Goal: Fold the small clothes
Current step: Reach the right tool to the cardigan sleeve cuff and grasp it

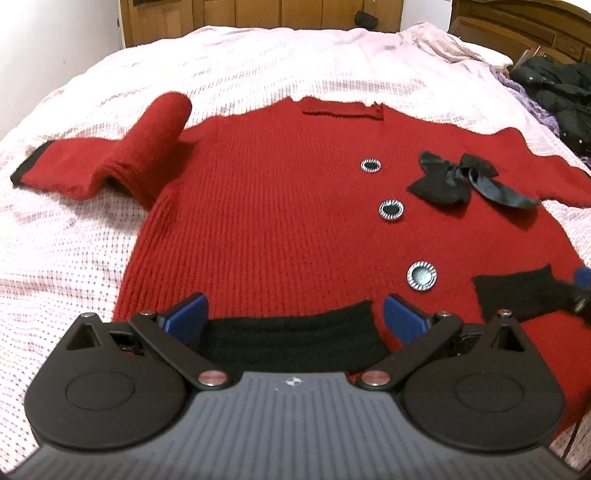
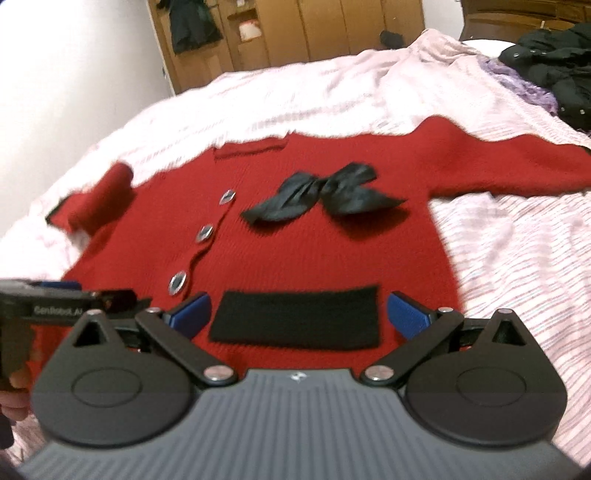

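A small red knit cardigan [image 1: 258, 206] [image 2: 295, 251] lies front-up on the bed, with three silver-rimmed buttons [image 1: 390, 210], a black bow [image 1: 461, 181] [image 2: 325, 195] and two black pocket patches. Its left sleeve [image 1: 110, 162] is bunched and humped; its right sleeve [image 2: 517, 162] stretches out flat. My left gripper [image 1: 293, 314] is open, low over the hem, its blue pads either side of the left black pocket [image 1: 295, 339]. My right gripper [image 2: 299, 314] is open too, straddling the right black pocket [image 2: 295, 317]. Nothing is held by either.
The pink dotted bedspread [image 1: 74, 266] [image 2: 517, 258] covers the bed. Dark clothes and a purple cloth [image 1: 554, 96] [image 2: 554, 74] are piled at the far right. Wooden cupboards [image 2: 295, 33] stand behind the bed. A hand [image 2: 14, 391] holds the left gripper's body [image 2: 55, 306].
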Motion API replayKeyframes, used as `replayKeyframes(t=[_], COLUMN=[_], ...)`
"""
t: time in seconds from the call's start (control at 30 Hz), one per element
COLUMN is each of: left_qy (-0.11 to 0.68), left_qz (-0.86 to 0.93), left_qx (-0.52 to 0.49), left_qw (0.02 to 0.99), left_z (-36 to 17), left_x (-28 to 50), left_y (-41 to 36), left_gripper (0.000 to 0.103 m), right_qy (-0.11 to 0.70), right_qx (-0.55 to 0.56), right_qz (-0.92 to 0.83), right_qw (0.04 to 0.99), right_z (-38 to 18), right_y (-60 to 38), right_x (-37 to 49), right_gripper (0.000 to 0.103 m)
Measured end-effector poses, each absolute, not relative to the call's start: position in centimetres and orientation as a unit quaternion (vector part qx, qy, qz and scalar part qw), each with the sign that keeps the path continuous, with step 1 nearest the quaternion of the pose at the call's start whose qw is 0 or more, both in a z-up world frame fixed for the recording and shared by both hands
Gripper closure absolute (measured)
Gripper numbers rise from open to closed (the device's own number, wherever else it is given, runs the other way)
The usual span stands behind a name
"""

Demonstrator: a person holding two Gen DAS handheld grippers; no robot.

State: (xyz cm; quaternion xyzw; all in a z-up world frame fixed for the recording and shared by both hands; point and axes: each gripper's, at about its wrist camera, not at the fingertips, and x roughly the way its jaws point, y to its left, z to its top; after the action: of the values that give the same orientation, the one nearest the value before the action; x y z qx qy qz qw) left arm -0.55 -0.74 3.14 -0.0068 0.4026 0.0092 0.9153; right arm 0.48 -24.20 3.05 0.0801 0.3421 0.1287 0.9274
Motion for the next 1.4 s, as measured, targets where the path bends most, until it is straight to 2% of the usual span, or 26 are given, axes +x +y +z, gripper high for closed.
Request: replayKeyframes(t=[0.3,0.8,1.1,1.4], left_qy=[0.400,0.407,0.413,0.419], left_qz=[0.008,0.033,0.036,0.038], left_qx=[-0.004,0.010,0.012,0.028], left_qw=[0.917,0.913,0.910,0.907], left_z=[4.3,3.9,3.2,2.4], left_x=[0.1,2.2,3.5,4.1], left_y=[-2.4,-3.6,-4.4,-5.2], left_gripper=[0.000,0.000,0.000,0.000], right_qy=[0.312,0.280,0.302,0.285], right_qx=[0.130,0.206,0.250,0.258], right_qz=[0.068,-0.101,-0.147,-0.140], right_qw=[0.939,0.932,0.908,0.912], right_z=[4.2,1.2,-2.0,-3.0], right_y=[-32.6,-45.0,-48.7,-49.1], right_x=[5.3,15.2,17.7,19.7], right_gripper=[0.000,0.000,0.000,0.000])
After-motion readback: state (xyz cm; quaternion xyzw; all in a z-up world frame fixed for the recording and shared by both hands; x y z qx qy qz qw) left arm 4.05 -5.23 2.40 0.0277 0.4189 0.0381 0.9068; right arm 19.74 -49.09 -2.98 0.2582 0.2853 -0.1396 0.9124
